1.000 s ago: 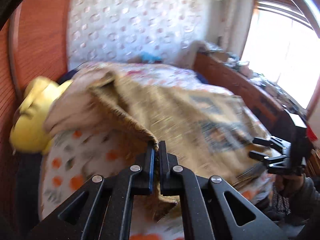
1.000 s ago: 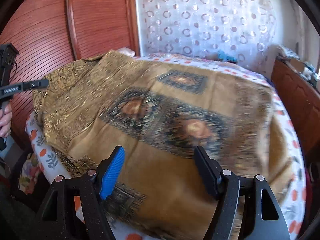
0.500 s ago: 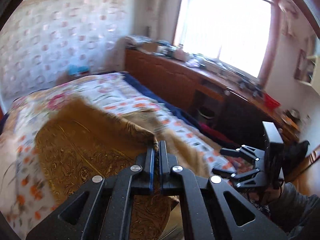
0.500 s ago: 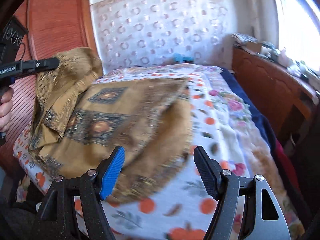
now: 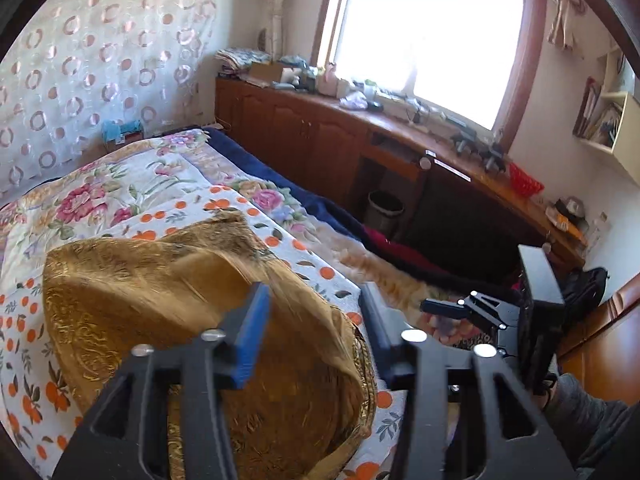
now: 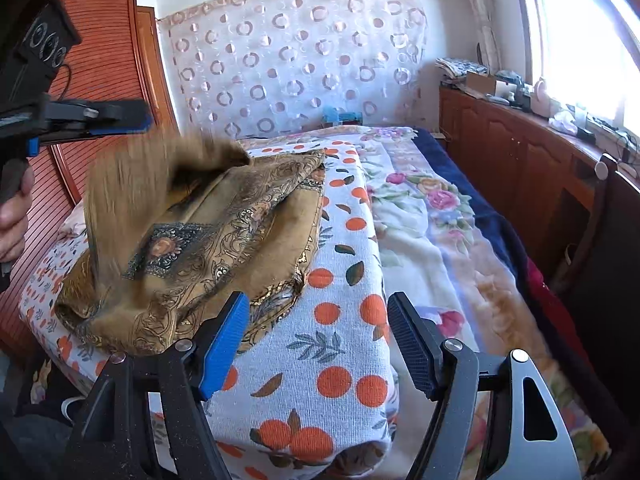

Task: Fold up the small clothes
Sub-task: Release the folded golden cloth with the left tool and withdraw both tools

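Note:
A golden-brown patterned cloth (image 6: 208,240) lies bunched in folded layers on the orange-dotted sheet (image 6: 340,320) at the bed's near corner. One flap (image 6: 132,200) is blurred, dropping through the air. It also shows in the left wrist view (image 5: 168,300). My left gripper (image 5: 314,320) is open and empty, just above the cloth; it shows in the right wrist view (image 6: 120,114) at the upper left. My right gripper (image 6: 318,336) is open and empty, low over the sheet, right of the cloth; it shows in the left wrist view (image 5: 444,306).
A floral quilt (image 6: 420,216) and dark blue blanket (image 6: 480,208) cover the bed's right side. A wooden cabinet run (image 6: 520,152) with clutter stands under the window. A ribbed wooden wardrobe (image 6: 104,60) stands left. A bin (image 5: 384,210) sits beside the bed.
My left gripper has opened and let go of the cloth corner, which is falling onto the pile. The cloth went from spread out to bunched in folded layers. My right gripper stayed open.

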{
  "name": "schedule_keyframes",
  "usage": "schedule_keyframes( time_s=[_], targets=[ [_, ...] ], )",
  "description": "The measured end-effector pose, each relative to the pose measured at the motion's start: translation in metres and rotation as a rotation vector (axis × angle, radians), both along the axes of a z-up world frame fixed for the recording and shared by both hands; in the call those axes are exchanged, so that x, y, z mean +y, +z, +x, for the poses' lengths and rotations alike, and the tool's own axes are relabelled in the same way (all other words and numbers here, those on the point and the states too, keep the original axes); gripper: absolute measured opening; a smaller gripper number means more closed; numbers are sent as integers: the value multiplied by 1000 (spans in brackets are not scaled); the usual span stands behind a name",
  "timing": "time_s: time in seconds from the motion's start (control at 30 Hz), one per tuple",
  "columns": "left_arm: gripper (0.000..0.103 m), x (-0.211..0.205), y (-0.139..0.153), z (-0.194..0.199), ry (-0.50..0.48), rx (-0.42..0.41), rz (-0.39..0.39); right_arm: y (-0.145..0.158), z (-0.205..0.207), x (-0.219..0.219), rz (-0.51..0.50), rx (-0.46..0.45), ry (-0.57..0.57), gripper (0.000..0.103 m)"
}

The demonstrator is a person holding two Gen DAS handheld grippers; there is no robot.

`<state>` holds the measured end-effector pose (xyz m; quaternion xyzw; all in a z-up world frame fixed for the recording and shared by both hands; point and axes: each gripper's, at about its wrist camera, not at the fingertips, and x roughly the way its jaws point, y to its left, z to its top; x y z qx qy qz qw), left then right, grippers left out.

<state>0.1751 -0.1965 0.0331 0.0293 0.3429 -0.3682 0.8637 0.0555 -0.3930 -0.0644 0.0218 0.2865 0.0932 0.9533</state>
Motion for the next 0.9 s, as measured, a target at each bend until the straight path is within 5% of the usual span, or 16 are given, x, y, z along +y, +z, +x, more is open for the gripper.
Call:
schedule_keyframes(
  time_s=[0.03,0.1,0.47,0.9],
  targets=[
    [66,4,0,1,11,4,1,-1,3,-2,2,0,2,73],
    [70,16,3,0,38,-14,-9,1,4,0,2,-2,7,73],
    [71,105,-55,9,258,-9,136,11,40,37,-18,-8,104,73],
    [71,146,-81,61,333,15,150,44,182,71,-49,64,184,69]
  ],
)
